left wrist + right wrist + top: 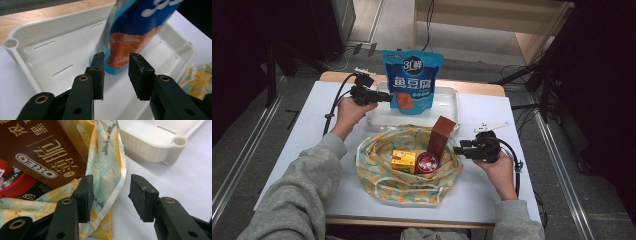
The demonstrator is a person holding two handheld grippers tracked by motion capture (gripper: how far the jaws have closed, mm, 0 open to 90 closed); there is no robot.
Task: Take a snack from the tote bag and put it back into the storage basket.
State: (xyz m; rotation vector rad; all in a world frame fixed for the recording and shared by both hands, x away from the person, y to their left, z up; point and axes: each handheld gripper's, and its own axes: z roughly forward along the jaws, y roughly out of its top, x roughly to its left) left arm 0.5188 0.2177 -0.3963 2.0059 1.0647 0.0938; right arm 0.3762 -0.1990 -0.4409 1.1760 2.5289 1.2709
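Blue pouch [412, 82] upright in the white tray [447, 102]
Its long axis runs vertically, top edge up, printed face toward the person. Left hand-held gripper [116, 75] released, jaws apart just before its base; right hand-held gripper [110, 196] released astride the cloth bag [110, 173] rim.

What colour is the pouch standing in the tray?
The pouch is blue with white lettering and an orange-red food picture low on its front, clearest in the high view.

White-topped wooden table [302, 135], grey carpet floor [242, 150] with cables [522, 75], pale wood furniture [492, 20] behind, dark surroundings.
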